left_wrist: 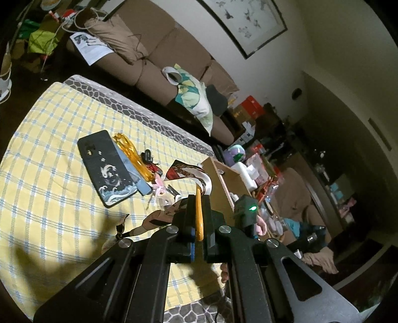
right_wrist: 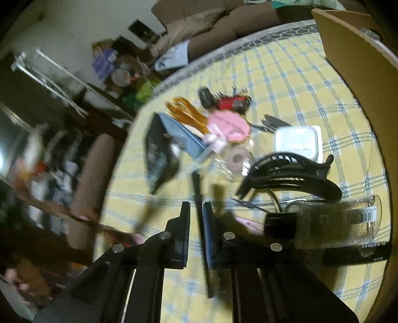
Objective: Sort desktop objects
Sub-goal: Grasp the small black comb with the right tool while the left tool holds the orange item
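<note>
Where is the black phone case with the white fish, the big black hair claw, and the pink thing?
Black phone case with white fish (left_wrist: 107, 167): left wrist view, middle of its back.
Big black hair claw clip (right_wrist: 288, 174): right wrist view, curved top.
Pink flat thing (right_wrist: 230, 125): right wrist view, its centre.

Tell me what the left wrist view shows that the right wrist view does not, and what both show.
Only the left wrist view: the left gripper shut on a thin orange stick, and a framed picture on the wall.

Only the right wrist view: the right gripper shut on a thin black stick, a black hair claw, a white lidded box and a pink flat item.

Both: the yellow checked cloth, the dark phone case, the amber transparent item and the wooden box.
</note>
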The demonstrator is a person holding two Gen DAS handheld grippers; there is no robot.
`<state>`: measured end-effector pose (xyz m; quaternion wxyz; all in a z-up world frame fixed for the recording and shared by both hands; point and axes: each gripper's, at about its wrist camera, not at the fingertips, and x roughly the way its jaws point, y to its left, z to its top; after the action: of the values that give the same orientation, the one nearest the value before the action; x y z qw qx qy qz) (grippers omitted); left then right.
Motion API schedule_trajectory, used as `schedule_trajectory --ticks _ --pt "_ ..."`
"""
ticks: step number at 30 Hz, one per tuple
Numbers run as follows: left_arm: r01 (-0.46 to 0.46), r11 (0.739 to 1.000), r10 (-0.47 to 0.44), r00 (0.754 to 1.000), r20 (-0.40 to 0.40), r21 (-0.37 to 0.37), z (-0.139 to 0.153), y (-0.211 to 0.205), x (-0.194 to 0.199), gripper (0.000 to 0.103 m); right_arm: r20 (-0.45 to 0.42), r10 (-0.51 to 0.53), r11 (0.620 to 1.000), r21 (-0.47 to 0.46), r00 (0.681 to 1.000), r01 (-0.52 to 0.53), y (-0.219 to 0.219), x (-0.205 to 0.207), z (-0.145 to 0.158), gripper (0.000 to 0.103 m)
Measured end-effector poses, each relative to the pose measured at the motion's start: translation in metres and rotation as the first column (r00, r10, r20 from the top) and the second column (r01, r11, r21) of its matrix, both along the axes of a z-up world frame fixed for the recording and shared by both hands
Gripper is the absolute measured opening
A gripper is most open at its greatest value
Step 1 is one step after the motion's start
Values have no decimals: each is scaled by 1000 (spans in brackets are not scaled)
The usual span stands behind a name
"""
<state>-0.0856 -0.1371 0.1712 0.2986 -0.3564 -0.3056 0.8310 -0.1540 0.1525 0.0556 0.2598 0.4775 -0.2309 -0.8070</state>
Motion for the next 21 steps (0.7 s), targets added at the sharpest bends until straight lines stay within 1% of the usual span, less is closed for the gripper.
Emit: schedule_trajectory --ticks 2,4,6,7,9,11,13,14,15,17,20,21 --pt "15 1000 -15 1000 -3 7 2 8 0 4 -20 -3 999 -37 1000 2 5 3 12 9" --pt "21 1000 -21 1000 -16 -8 6 15 1 4 -45 8 999 -36 999 -9 7 4 25 10" --pt "11 1000 -11 1000 -22 -16 9 19 3 4 -56 14 1000 12 998 -13 7 6 32 11" --pt "5 1000 -5 1000 -21 -6 10 20 3 4 -51 11 999 52 999 -8 7 6 32 13" --pt "-3 1000 3 1000 -15 16 8 22 4 3 -49 17 996 84 999 -13 5 7 28 13" --pt "-6 1000 7 1000 -14 22 9 24 5 3 -56 30 992 123 998 -23 -1 6 23 21" --pt "-6 1000 7 1000 -21 27 11 26 5 4 -76 48 981 191 996 -33 -11 6 18 41" --pt "-4 1000 5 1000 -26 26 13 28 4 4 -81 57 974 222 995 -38 -17 4 16 44" --pt "-3 1000 4 1000 -29 24 14 30 4 4 -79 65 971 237 995 -44 -22 1 12 46" --pt "1 1000 0 1000 -28 29 14 30 3 4 -77 75 967 249 994 -54 -35 -8 5 46" --pt "4 999 -4 1000 -20 32 11 29 1 4 -71 90 936 348 993 -59 -54 -14 -11 46" --pt "4 1000 -4 1000 -16 27 9 29 1 4 -67 97 923 380 993 -65 -59 -14 -16 45"
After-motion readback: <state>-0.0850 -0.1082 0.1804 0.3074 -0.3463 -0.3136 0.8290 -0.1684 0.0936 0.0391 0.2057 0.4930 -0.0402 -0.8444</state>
